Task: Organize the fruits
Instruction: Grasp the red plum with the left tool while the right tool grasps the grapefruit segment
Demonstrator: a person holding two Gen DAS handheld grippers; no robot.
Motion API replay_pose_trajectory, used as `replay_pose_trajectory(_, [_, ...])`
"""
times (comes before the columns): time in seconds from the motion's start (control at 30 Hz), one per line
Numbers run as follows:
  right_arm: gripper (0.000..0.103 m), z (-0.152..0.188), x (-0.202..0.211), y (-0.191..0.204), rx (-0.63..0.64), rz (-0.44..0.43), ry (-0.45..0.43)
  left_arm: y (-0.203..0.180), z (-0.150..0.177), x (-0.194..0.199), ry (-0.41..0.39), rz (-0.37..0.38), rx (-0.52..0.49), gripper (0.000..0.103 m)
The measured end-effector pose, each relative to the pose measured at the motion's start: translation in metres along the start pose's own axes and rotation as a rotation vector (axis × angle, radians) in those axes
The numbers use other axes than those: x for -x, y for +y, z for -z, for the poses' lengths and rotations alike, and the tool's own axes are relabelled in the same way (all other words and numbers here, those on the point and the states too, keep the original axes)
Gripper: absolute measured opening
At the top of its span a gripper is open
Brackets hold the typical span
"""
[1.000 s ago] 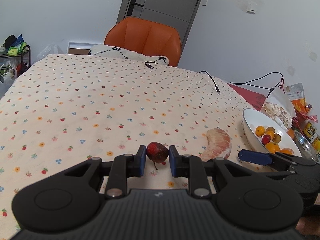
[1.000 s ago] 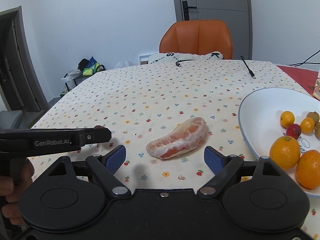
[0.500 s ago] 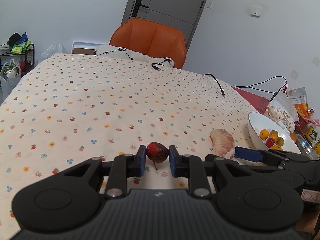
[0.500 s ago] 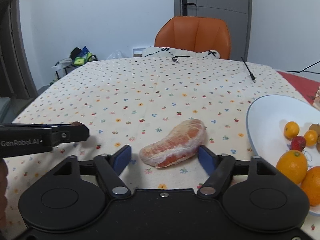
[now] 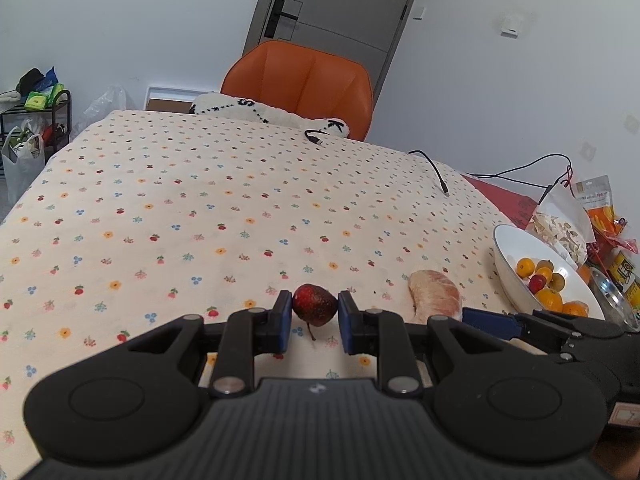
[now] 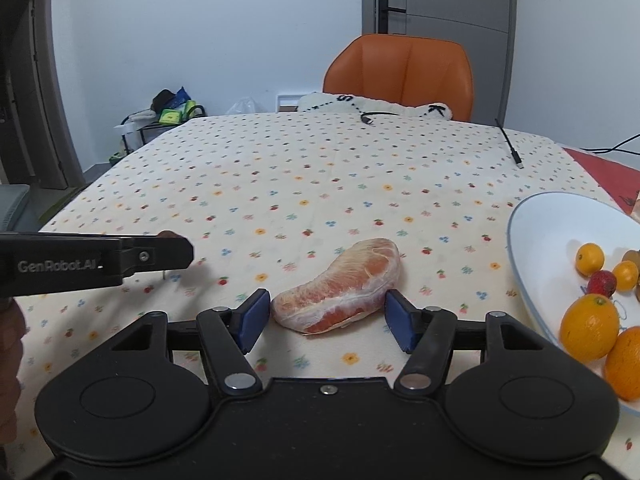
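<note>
Left gripper [image 5: 311,322] clamped on small red fruit [image 5: 314,309] at lower centre, right gripper [image 6: 326,318] just closing around pomelo segment [image 6: 340,292], pads not yet touching, both presumably bound for white bowl [image 6: 540,240] at right edge.

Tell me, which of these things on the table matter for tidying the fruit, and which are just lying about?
Part of the job: small red fruit in the left gripper; peeled pomelo segment between the right gripper pads; white bowl of fruit.

Lying about: black cable, snack bags, orange chair.
</note>
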State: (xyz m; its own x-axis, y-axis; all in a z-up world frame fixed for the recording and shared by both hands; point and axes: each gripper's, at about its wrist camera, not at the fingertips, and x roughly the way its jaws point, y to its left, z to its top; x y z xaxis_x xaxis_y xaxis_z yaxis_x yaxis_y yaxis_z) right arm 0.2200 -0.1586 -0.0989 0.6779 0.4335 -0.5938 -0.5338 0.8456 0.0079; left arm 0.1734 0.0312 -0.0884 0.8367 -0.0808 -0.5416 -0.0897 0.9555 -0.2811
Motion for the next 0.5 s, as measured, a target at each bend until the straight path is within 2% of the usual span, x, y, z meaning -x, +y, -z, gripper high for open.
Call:
replay_pose_trajectory(0.2, [0.062,0.003,0.009,0.009,-0.015,-0.033,0.020,0.000,0.000,0.002,-0.003,0.000,0.002,0.023])
replay_pose_trajectory(0.23, [0.065,0.003,0.010,0.011,-0.016,-0.049,0.022,0.001,0.000,0.002,-0.004,0.000,0.003,0.023])
replay_pose_trajectory(0.33, [0.067,0.004,0.012,0.014,-0.019,-0.100,0.022,0.003,0.000,0.005,-0.007,-0.006,0.005,0.023])
replay_pose_trajectory(0.5, [0.067,0.006,0.013,0.017,-0.006,-0.106,0.014,0.007,-0.001,0.007,-0.012,-0.014,0.010,0.023])
